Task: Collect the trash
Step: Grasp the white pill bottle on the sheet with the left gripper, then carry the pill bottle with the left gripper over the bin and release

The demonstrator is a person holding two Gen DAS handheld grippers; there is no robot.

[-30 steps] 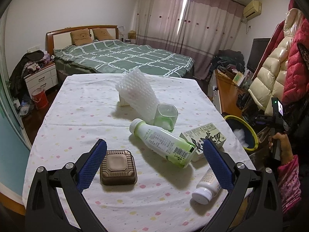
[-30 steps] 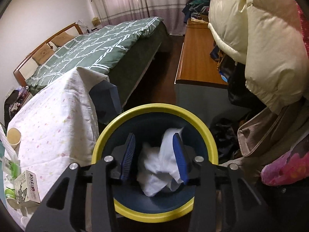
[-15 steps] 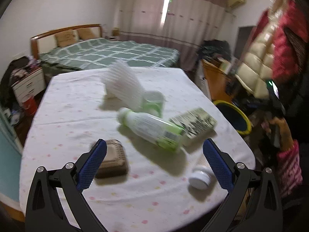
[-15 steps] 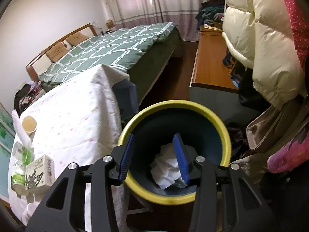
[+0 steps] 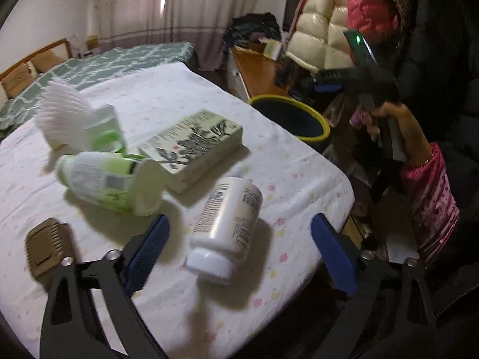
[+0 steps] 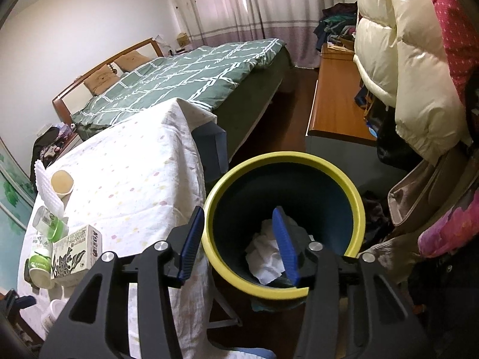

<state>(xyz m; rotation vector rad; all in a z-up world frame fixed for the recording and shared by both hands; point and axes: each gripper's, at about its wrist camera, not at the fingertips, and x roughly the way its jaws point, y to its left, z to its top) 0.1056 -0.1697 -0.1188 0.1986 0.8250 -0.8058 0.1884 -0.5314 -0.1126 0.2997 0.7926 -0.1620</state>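
Note:
My left gripper (image 5: 239, 248) is open and empty, low over the near table edge, with a white pill bottle (image 5: 229, 227) lying between its fingers. Behind it lie a green-and-white drink bottle (image 5: 110, 179), a printed carton (image 5: 194, 143), a white foam net (image 5: 66, 113) and a brown square box (image 5: 49, 248). The yellow-rimmed bin (image 5: 295, 116) stands beyond the table's right edge. My right gripper (image 6: 239, 242) is open and empty above the bin (image 6: 356, 203), where crumpled white paper (image 6: 268, 254) lies inside.
The table wears a white dotted cloth (image 6: 134, 179). A paper cup (image 6: 62, 183) stands at its far side. A green bed (image 6: 185, 74), a wooden cabinet (image 6: 335, 101) and hanging puffy jackets (image 6: 398, 59) surround the bin.
My left gripper has swung right and down toward the white pill bottle. My right gripper has let go of the white paper, which fell into the bin, and has risen and opened wider.

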